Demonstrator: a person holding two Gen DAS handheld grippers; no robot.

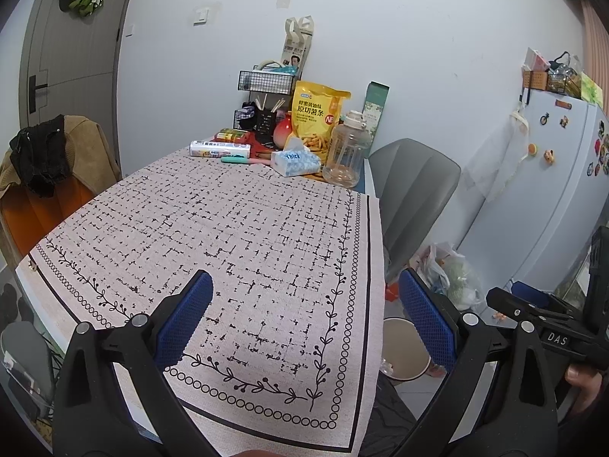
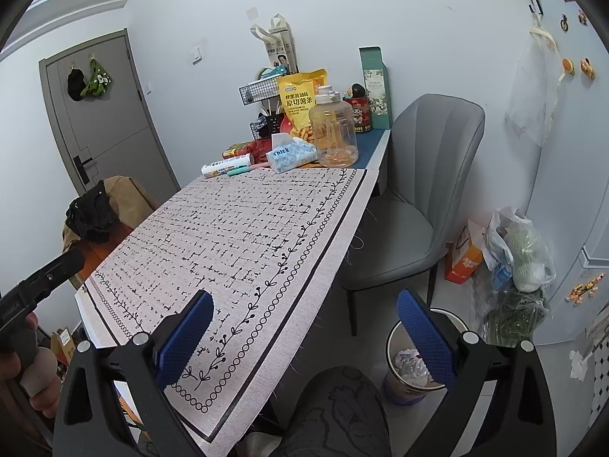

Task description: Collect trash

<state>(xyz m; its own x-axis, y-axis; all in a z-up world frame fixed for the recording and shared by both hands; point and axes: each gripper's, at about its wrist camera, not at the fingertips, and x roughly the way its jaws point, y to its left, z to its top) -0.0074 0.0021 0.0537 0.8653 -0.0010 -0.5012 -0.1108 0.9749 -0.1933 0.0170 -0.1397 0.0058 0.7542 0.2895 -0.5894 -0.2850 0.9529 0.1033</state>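
Note:
In the left wrist view my left gripper is open and holds nothing, hovering over the near end of the patterned tablecloth. My right gripper is open too, with nothing between its blue pads, beyond the table's right edge and above a round trash bin on the floor. Crumpled white paper lies inside the bin. The bin's rim also shows in the left wrist view. No loose trash shows on the cloth. Each gripper shows in the other's view: the right gripper, the left gripper.
At the table's far end stand a clear jug, a yellow snack bag, a tissue pack, a roll and a wire rack. A grey chair sits to the right, with bags by the fridge.

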